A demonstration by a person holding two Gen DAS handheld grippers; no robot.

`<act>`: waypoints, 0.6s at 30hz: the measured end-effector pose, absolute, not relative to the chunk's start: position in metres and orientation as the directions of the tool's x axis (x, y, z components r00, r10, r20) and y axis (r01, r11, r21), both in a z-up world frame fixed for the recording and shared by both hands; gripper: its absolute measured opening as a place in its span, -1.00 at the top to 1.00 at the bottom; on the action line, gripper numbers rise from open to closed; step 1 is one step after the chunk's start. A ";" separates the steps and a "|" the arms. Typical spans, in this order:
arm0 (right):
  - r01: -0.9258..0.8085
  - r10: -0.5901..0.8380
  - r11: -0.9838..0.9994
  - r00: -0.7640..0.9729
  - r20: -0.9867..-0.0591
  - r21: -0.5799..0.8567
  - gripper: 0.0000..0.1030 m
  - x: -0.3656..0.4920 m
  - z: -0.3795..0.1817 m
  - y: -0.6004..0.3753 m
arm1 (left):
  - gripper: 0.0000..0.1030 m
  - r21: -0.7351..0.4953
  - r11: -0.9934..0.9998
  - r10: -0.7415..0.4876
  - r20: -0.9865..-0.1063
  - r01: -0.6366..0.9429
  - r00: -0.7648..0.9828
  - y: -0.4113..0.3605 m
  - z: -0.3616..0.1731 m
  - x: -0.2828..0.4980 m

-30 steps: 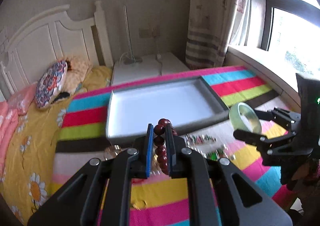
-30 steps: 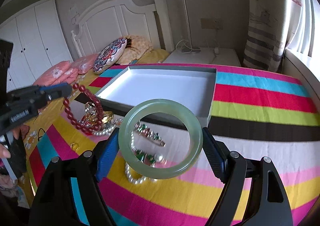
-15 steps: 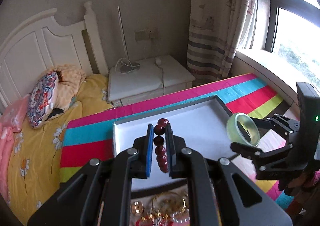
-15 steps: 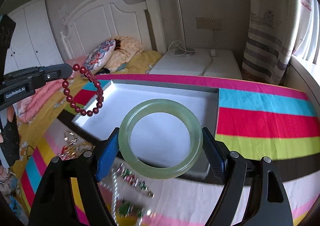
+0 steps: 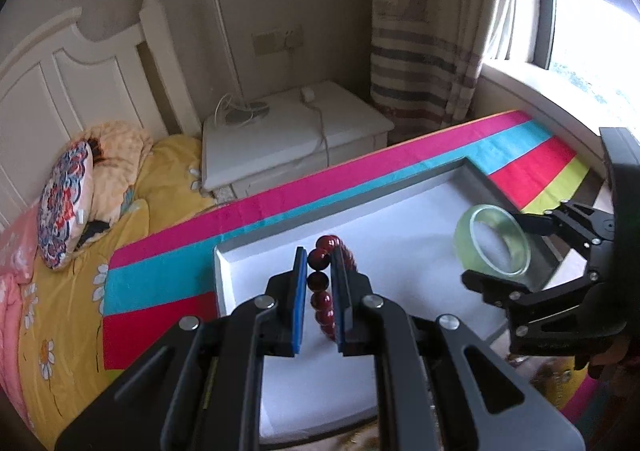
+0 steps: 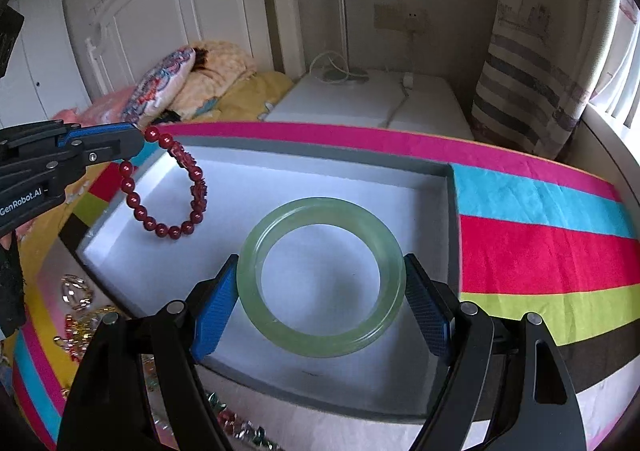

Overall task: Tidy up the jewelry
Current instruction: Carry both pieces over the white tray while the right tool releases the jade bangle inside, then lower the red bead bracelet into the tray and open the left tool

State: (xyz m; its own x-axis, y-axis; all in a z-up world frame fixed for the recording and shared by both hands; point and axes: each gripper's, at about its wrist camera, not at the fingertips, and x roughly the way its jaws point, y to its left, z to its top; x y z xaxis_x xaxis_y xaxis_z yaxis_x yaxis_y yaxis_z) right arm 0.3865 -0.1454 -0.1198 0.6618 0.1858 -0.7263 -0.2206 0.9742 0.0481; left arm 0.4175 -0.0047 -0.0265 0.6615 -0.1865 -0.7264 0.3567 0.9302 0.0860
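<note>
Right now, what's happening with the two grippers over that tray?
A person is sorting jewelry with a handheld gripper in each hand. The left gripper is shut on a red bead bracelet, which dangles over the left part of the white tray. The right gripper is shut on a green jade bangle, held flat above the tray's middle. Neither piece is set down yet. More jewelry lies loose on the striped cloth beside the tray.

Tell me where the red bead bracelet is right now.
The red bracelet hangs from the left claw at the left of the right wrist view, above the tray and left of the green bangle.
</note>
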 end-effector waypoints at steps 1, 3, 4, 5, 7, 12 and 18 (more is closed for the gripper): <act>-0.209 0.171 0.977 0.659 -0.732 0.040 -0.50 0.388 -0.123 -0.144 | 0.79 0.080 0.932 -0.185 -0.731 0.352 0.657 -0.001 -0.031 0.420; -0.185 0.146 0.982 0.649 -0.746 0.031 -0.51 0.392 -0.128 -0.142 | 0.77 0.059 0.938 -0.186 -0.747 0.342 0.638 0.010 -0.042 0.425; -0.173 0.135 0.984 0.649 -0.748 0.027 -0.51 0.393 -0.130 -0.142 | 0.74 0.046 0.940 -0.189 -0.754 0.338 0.629 0.015 -0.046 0.428; -0.166 0.124 0.986 0.653 -0.747 0.018 -0.62 0.392 -0.130 -0.142 | 0.64 0.028 0.943 -0.195 -0.764 0.333 0.615 0.021 -0.051 0.429; -0.167 0.118 0.986 0.660 -0.742 0.009 -0.73 0.390 -0.128 -0.140 | 0.03 0.005 0.946 -0.200 -0.777 0.324 0.597 0.030 -0.059 0.431; -0.163 0.086 0.986 0.637 -0.766 -0.025 -0.73 0.383 -0.136 -0.134 | 0.02 0.069 0.936 -0.147 -0.814 0.345 0.562 0.035 -0.085 0.423; -0.181 0.107 0.984 0.617 -0.780 -0.008 -0.72 0.360 -0.139 -0.122 | 0.05 0.161 0.922 -0.080 -0.810 0.353 0.580 0.030 -0.091 0.385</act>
